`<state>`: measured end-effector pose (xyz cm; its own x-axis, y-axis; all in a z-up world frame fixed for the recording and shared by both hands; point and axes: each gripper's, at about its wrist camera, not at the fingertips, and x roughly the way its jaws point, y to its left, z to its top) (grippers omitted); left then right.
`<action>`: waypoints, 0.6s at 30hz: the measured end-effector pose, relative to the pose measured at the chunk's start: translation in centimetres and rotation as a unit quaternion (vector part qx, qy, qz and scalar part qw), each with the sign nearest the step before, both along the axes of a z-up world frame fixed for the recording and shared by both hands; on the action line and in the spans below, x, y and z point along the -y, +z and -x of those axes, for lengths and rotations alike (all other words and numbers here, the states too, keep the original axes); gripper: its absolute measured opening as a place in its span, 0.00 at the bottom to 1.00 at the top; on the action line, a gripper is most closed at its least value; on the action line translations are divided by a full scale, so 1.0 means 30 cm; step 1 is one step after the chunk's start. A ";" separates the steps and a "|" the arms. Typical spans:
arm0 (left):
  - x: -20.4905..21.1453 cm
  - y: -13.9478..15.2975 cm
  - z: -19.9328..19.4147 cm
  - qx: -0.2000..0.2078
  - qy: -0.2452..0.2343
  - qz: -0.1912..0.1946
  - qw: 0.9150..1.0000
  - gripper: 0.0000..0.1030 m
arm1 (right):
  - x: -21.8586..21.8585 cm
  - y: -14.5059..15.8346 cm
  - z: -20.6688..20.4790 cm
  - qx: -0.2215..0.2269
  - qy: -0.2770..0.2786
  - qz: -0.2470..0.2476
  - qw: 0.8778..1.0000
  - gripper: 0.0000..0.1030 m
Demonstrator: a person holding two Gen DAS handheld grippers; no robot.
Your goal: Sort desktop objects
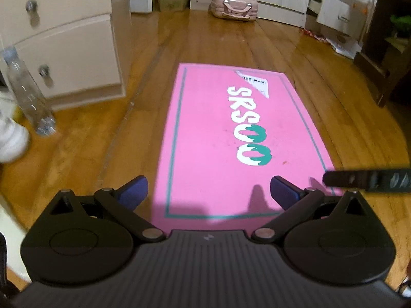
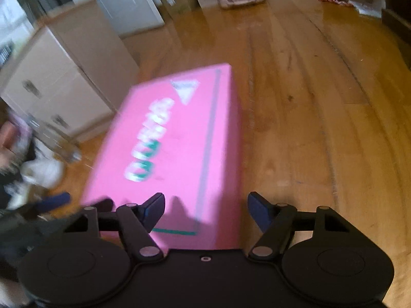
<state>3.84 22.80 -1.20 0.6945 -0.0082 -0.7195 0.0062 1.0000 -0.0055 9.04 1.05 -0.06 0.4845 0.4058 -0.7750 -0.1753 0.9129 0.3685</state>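
Both fingers [image 1: 133,192] of the left gripper [image 1: 208,191] are seen spread wide apart above the near end of a pink box [image 1: 218,133], with nothing between them. The blue pads are turned inward and no contact with the lid is visible. On the right gripper [image 2: 206,211] the 2 fingers [image 2: 155,211] are also held apart, less widely, and nothing is clamped; its left finger hangs over the near right corner of the pink box [image 2: 174,138] and its right finger over bare floor [image 2: 321,102].

The box is laid flat on the wooden floor, its long side running away from both cameras. White lettering with 2 green-topped rings is printed along the lid, a thin green line is drawn near its edges, and a white triangular label is stuck at the far end (its small print cannot be read). In the left wrist view a dark bar [image 1: 367,179] reaches in from the right edge, just beside the box's near right corner.

A cream drawer cabinet [image 1: 64,43] is placed left of the box, with a clear plastic bottle [image 1: 28,92] leaning in front of it. A pink case [image 1: 235,7] with a handle is set against the far wall. The right wrist view is blurred, and the objects at its left edge cannot be told.
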 end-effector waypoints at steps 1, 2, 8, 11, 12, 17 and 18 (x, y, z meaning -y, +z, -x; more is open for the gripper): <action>0.016 0.032 0.027 0.014 -0.010 -0.010 1.000 1.00 | 0.000 0.023 0.012 0.000 0.005 -0.007 1.000 0.74; 0.034 0.064 0.054 0.029 -0.021 -0.018 0.999 1.00 | -0.005 0.058 0.033 0.006 0.016 -0.002 1.000 0.75; 0.120 0.143 0.141 0.045 -0.057 -0.005 0.997 1.00 | 0.008 0.199 0.135 0.053 0.037 0.045 0.997 0.80; 0.194 0.157 0.167 0.053 -0.067 -0.049 0.995 1.00 | 0.057 0.227 0.145 0.062 0.035 0.012 0.997 0.81; 0.217 0.161 0.175 0.056 -0.068 -0.063 0.994 1.00 | 0.062 0.230 0.145 0.062 0.033 0.015 0.997 0.81; 0.230 0.157 0.185 0.049 -0.054 -0.001 0.997 1.00 | 0.068 0.231 0.149 0.059 0.028 0.033 0.997 0.81; 0.237 0.150 0.184 0.044 -0.059 -0.001 0.997 1.00 | 0.072 0.230 0.150 0.058 0.023 0.030 0.998 0.81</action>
